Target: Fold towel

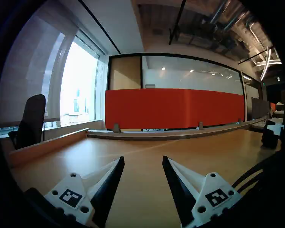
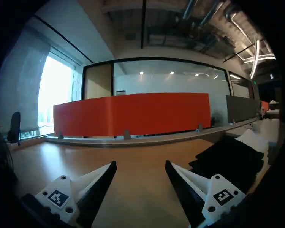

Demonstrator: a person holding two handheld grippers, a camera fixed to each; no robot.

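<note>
**Left gripper view.** The left claw (image 1: pixel 143 159) hangs low over a wooden bench (image 1: pixel 211 152). Its two fingers (image 1: pixel 104 186) are spread wide, and it holds nothing. An orange panel (image 1: pixel 173 108) runs along the bench's far edge. A bright window (image 1: pixel 78 87) stands at the left, with a dark chair (image 1: pixel 30 121) in front of it. At the far right, a dark shape (image 1: pixel 269 138) sits on the bench with something white just behind it. Both are too small to tell what they are.

**Right gripper view.** The right claw (image 2: pixel 140 163) is also wide apart and grips nothing, low over the bench. The towel (image 2: pixel 230 159) is black and lies flat on the bench to the right of this claw, just past its right finger and apart from it. It looks layered, with several edges stacked along its near side. One corner points left, toward the middle of the bench. From there its long axis seems to run to the right and back toward the far edge. Its right end is cut off at the rim of the view, so I cannot tell the axis for sure. A white cloth (image 2: pixel 252 140) touches the towel's far right end. I cannot tell whether it lies on top or just behind. The panel crosses behind them, and the window and chair are at the far left.
</note>
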